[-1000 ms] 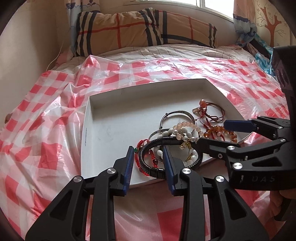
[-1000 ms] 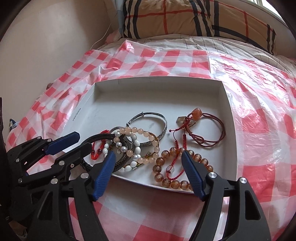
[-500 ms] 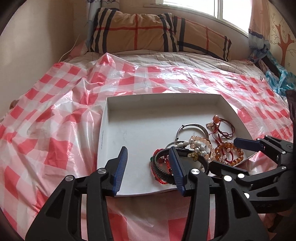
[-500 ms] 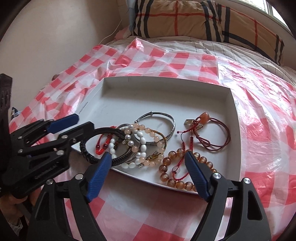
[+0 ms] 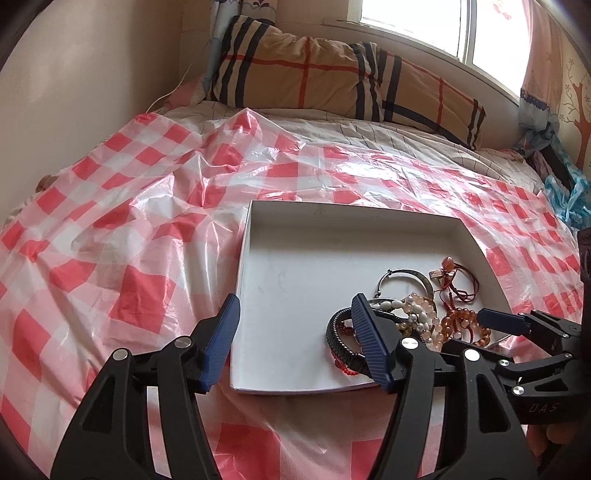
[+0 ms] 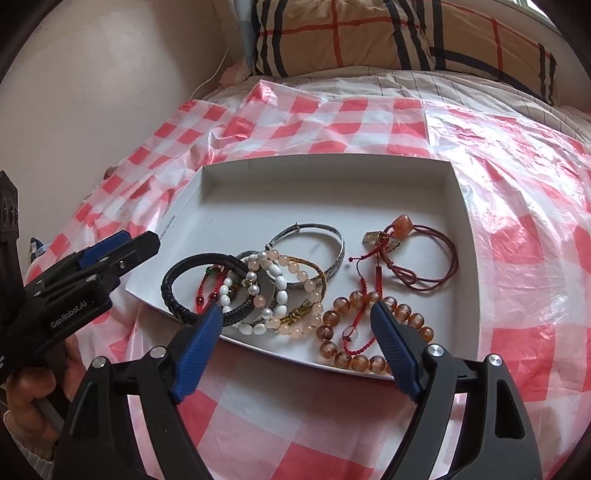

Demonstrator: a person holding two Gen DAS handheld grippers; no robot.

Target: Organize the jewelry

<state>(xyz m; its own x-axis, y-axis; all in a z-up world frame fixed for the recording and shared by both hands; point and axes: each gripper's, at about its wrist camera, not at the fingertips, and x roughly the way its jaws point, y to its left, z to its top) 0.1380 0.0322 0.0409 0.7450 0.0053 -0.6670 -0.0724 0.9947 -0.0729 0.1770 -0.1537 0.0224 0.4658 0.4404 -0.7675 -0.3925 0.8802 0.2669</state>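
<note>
A white tray [image 6: 460, 206] lies on a bed covered with a red-and-white checked plastic sheet [image 6: 517, 184], with a plaid pillow [image 5: 332, 81] at the head of the bed under a window [image 5: 413, 22].

All the jewelry sits in the near part of the tray, heaped toward its right side in the left wrist view. A black braided bracelet [image 6: 177, 295] lies at the left of the heap, overlapping a red bead string [image 6: 201, 295]. Just beside it are a white bead bracelet [image 6: 277, 288] and a pale pink bead bracelet [image 6: 306, 280], tangled together over a silver bangle [image 6: 332, 254]. To the right, an amber bead bracelet [image 6: 332, 347] rests against the tray's near edge, with a red cord [image 6: 360, 325] lying across it. Farther back is a dark red cord loop [image 6: 443, 266] with an orange stone [image 6: 400, 225] and a small metal tag [image 6: 373, 236].

The left gripper [image 5: 295, 339] hovers over the near left corner of the tray; its fingers [image 5: 221, 339] are parting, about half spread, and grip nothing. The black bracelet lies just past its right finger, apart from the pads.

The right gripper [image 6: 295, 332] hangs over the tray's near edge with its fingers [image 6: 391, 343] spread wide. The pale and amber beads show between them below, untouched.

A hand [image 6: 29, 398] holds the left gripper's handle.
</note>
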